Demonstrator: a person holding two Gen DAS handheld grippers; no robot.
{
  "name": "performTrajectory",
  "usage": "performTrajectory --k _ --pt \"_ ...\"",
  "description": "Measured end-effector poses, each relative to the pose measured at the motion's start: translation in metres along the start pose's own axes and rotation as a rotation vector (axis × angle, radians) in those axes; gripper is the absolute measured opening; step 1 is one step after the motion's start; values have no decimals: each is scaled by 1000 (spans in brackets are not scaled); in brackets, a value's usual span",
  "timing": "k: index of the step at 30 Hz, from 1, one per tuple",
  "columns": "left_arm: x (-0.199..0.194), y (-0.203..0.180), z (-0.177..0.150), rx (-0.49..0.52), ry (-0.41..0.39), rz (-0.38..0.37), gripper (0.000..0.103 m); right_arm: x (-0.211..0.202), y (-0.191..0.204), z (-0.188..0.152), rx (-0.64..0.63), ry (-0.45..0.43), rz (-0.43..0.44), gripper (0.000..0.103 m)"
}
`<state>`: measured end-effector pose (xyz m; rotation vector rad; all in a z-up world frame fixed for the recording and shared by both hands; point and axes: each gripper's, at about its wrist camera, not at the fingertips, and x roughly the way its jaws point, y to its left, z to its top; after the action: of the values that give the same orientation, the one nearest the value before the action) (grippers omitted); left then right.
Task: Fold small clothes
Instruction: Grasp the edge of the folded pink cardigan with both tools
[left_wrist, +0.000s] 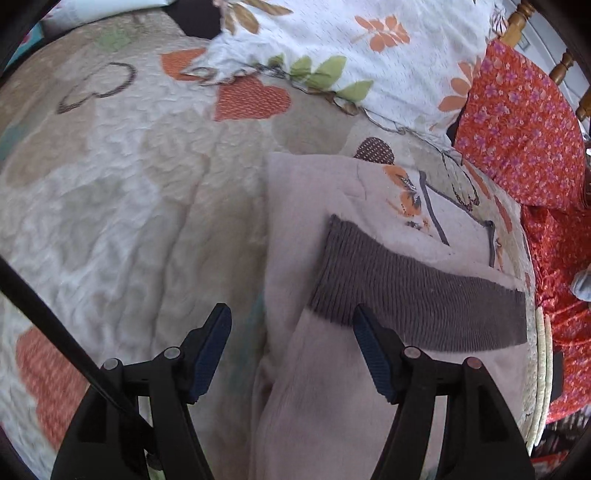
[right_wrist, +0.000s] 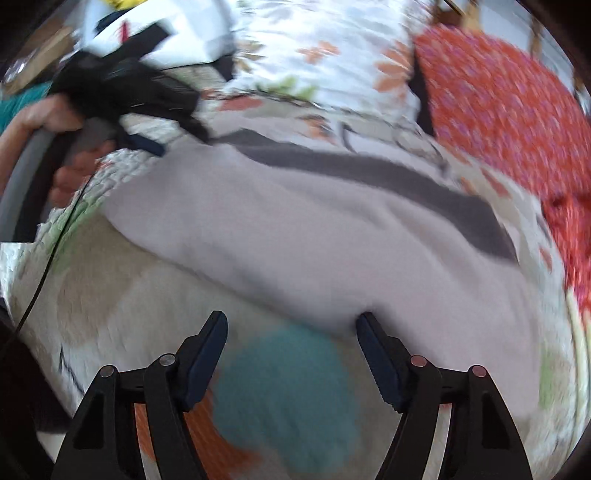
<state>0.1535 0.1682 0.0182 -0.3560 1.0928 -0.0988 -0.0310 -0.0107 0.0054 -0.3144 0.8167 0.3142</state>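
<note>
A small pale pink-grey garment (left_wrist: 332, 369) with a dark brown ribbed band (left_wrist: 413, 299) lies folded on a quilted bedspread (left_wrist: 110, 206). My left gripper (left_wrist: 291, 321) is open and empty just above the garment's near left edge. In the blurred right wrist view the same garment (right_wrist: 295, 229) lies across the middle, its dark band (right_wrist: 369, 173) at the far side. My right gripper (right_wrist: 291, 325) is open and empty at the garment's near edge. The left gripper (right_wrist: 147, 144) and the hand holding it show at upper left of that view.
A white floral pillow (left_wrist: 332, 37) and a red floral cloth (left_wrist: 517, 122) lie at the far side and right. A wooden bed frame (left_wrist: 517, 22) stands behind. The quilt edge (left_wrist: 539, 369) runs at the right. A teal patch (right_wrist: 280, 398) on the quilt lies under my right gripper.
</note>
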Motion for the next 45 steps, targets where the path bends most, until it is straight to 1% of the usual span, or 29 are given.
performTrajectory --k 2,5,7,9,11,15,16,18,19,20,21,22,23,24,25,26,28,30,31,33,34,35,37,40,41,43,45 --pt "6 3 10 1 3 -24 67 7 20 11 -47 -17 5 78" --pt "11 8 22 -14 0 -63 67 16 49 23 -113 -52 -14 77" --pt "14 9 27 -19 -2 -78 67 22 66 31 -141 -60 -9 77" --pt "20 8 32 -8 8 -93 67 27 80 36 -159 -77 -27 77" --pt "24 4 37 19 18 -108 67 28 89 40 -173 -95 -46 77" --pt "32 -5 43 71 58 -202 67 37 99 53 -189 -107 -55 77" --pt "34 -6 44 78 66 -213 64 40 101 56 -190 -110 -57 77" --pt "37 -9 45 99 81 -210 58 42 106 59 -193 -113 -54 69" --pt "38 -10 45 100 88 -204 45 43 110 61 -198 -115 -53 63" --pt "39 -9 46 93 98 -201 21 44 114 61 -203 -117 -52 58" --pt "42 -7 46 77 119 -212 12 45 117 63 -210 -119 -47 48" --pt "42 -5 45 58 127 -230 13 44 122 63 -218 -120 -37 31" --pt "40 -5 44 59 117 -224 12 45 127 64 -233 -114 -13 20" --pt "37 -6 44 62 109 -216 12 46 129 64 -241 -112 -14 10" --pt "32 -7 44 59 97 -211 12 45 130 64 -242 -119 -27 8" --pt "25 -9 44 56 80 -207 12 41 128 65 -230 -126 -20 8" --pt "9 -18 43 70 43 -185 12 30 111 68 -163 -134 9 7" --pt "-6 -39 40 112 -4 -143 12 14 90 70 -107 -151 16 7" --pt "-11 -53 38 127 -18 -133 12 6 80 70 -87 -160 15 7" --pt "-17 -88 33 172 -29 -133 12 -14 47 68 -32 -182 2 6" --pt "-21 -118 30 217 -38 -129 12 -21 34 66 -11 -188 -6 6" --pt "-24 -137 27 244 -40 -137 12 -30 14 62 21 -194 -18 6" --pt "-29 -189 21 306 -42 -185 12 -45 -24 48 86 -196 -46 6" --pt "-27 -271 -2 405 -16 -289 13 -67 -85 14 199 -182 -123 6" --pt "-22 -296 -13 436 4 -322 15 -72 -111 -3 253 -160 -162 6" --pt "-11 -330 -31 464 47 -364 17 -71 -143 -28 332 -99 -192 6" --pt "-5 -348 -48 476 66 -356 17 -57 -177 -55 420 16 -178 7"
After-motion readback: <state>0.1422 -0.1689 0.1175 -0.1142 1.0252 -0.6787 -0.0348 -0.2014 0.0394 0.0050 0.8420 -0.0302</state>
